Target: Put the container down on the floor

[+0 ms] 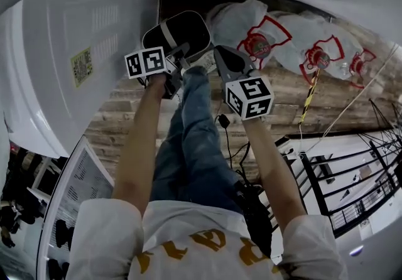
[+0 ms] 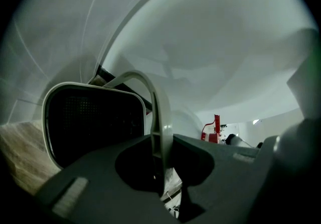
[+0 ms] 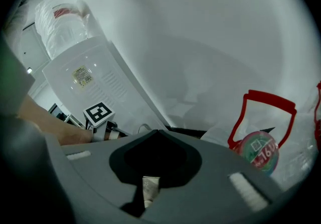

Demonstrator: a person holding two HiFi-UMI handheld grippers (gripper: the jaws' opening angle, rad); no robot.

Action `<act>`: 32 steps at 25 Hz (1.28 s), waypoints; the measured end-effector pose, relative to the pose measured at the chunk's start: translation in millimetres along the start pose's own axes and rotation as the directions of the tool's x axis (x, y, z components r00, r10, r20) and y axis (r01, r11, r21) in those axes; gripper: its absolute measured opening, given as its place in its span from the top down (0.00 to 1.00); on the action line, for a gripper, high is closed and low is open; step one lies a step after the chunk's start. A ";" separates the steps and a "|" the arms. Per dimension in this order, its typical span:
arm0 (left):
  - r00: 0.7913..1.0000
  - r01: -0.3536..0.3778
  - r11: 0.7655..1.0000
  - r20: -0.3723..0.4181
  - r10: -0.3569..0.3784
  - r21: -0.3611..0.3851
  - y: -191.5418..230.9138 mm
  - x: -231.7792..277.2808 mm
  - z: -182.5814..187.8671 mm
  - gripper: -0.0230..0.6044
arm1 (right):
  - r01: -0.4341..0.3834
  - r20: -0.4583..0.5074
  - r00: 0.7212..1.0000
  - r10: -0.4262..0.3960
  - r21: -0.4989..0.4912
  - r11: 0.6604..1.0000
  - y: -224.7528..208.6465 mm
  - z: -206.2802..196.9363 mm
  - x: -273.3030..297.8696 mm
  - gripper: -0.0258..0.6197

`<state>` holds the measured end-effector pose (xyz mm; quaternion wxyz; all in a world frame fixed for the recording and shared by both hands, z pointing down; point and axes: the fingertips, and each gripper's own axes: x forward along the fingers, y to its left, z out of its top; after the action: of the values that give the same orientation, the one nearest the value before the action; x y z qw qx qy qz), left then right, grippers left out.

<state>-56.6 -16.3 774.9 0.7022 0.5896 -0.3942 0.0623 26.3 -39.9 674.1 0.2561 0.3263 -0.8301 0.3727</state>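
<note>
Black container (image 1: 182, 29), handle (image 2: 159, 112) clamped in left tongs (image 2: 161, 151); near edge hidden.

I seem to be in a storage corner: plank floor (image 1: 113, 120), full white shopping bags (image 1: 242, 24), water dispenser (image 3: 98, 85).
</note>
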 end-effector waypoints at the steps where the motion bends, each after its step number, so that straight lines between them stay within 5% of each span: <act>1: 1.000 -0.005 1.000 -0.001 0.005 0.003 4.1 2.1 1.4 0.89 | -0.001 0.002 1.000 0.001 -0.005 1.000 0.5 1.0 3.8 0.92; 13: 0.999 -0.039 0.999 -0.002 0.040 0.034 33.6 28.9 14.5 0.89 | -0.060 0.059 0.996 0.063 -0.055 0.997 29.3 19.4 38.2 0.92; 20: 0.998 -0.049 0.997 -0.026 0.051 0.056 60.1 42.4 19.9 0.89 | -0.032 0.004 0.999 0.032 0.020 0.999 25.2 -22.5 64.5 0.92; 32: 0.991 -0.069 0.992 -0.110 0.081 0.103 92.4 61.9 15.1 0.89 | -0.008 -0.044 0.999 0.006 -0.052 0.999 13.9 -55.0 106.0 0.92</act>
<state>-72.8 -25.5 885.6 0.6907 0.6038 -0.3720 0.1415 -43.4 -26.8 771.1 0.2814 0.3084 -0.8347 0.3591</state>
